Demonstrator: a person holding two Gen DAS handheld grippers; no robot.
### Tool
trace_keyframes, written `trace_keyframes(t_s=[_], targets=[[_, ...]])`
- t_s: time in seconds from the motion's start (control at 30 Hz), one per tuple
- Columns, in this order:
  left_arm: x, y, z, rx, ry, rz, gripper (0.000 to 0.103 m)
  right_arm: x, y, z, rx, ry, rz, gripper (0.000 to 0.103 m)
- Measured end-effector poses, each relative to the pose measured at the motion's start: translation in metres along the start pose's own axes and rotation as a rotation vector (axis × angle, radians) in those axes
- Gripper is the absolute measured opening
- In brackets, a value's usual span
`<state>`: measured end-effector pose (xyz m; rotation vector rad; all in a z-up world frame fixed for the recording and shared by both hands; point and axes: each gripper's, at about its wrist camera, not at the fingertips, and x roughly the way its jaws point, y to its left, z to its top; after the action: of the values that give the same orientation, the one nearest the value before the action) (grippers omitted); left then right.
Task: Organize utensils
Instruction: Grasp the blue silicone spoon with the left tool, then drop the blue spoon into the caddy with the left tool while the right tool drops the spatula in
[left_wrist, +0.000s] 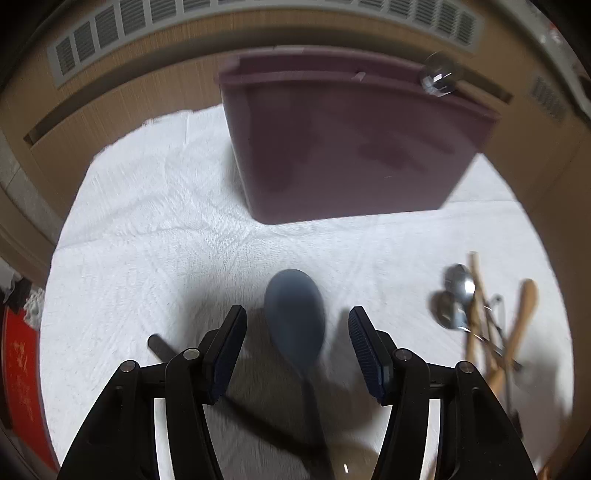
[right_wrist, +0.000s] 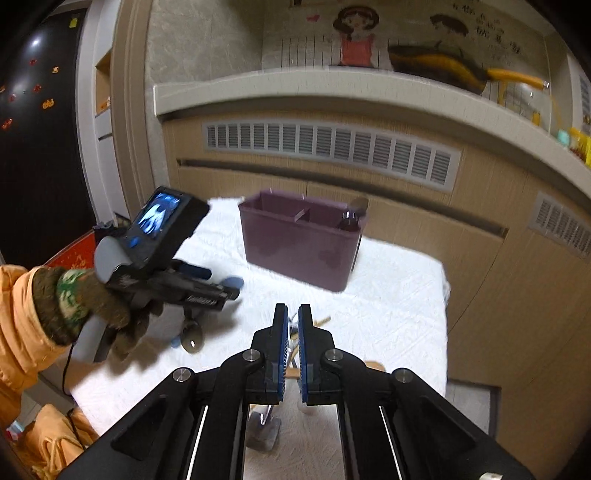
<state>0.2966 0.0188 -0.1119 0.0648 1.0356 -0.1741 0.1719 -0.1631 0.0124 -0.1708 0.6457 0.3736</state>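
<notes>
my left gripper gapes over the blue spoon; probably light, stiff plastic, so grip its neck at 6 o'clock. right gripper nearly clenched, seemingly empty.

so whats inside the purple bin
From the right wrist view, the purple bin shows an inner divider splitting it into compartments, with a glass item at its right corner. The compartment floors are hidden by the walls.

A white cloth-covered table carries a purple bin, a grey spoon and mixed utensils (metal and wood).
</notes>
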Motion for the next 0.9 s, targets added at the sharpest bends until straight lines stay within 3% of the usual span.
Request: trace_keyframes(t_s=[0.07,0.1,0.13,0.2,0.43,0.57,0.63,0.67,0.7,0.9], targets=[[0.006,-0.001,0.003,-0.009,-0.018,0.012,0.057,0.014,-0.001,-0.006,0.003,0.035,0.022,0.004],[0.007,-0.001,0.005,-0.013,-0.026,0.016,0.05,0.02,-0.001,-0.009,0.002,0.05,0.037,0.007],[0.007,-0.001,0.005,-0.022,-0.042,0.022,0.035,0.027,-0.001,-0.012,0.002,0.067,0.051,0.011],[0.006,-0.002,0.003,-0.029,-0.065,0.038,0.035,0.042,-0.001,-0.017,0.014,0.102,0.065,0.029],[-0.033,-0.004,-0.024,-0.043,-0.227,0.031,0.035,0.116,0.002,-0.023,0.077,0.237,0.029,0.034],[-0.057,-0.001,-0.041,-0.048,-0.293,0.028,0.035,0.141,0.002,-0.017,0.092,0.249,-0.047,0.045],[-0.068,-0.001,-0.049,-0.052,-0.321,0.036,0.035,0.149,-0.002,-0.017,0.116,0.268,-0.059,0.045],[-0.075,-0.001,-0.049,-0.055,-0.338,0.047,0.035,0.151,-0.004,-0.018,0.132,0.289,-0.053,0.04],[-0.08,-0.002,-0.053,-0.055,-0.355,0.056,0.035,0.152,-0.005,-0.019,0.141,0.301,-0.042,0.022],[-0.107,-0.008,-0.066,-0.042,-0.421,0.06,0.035,0.109,-0.001,-0.017,0.124,0.24,-0.031,0.011]])
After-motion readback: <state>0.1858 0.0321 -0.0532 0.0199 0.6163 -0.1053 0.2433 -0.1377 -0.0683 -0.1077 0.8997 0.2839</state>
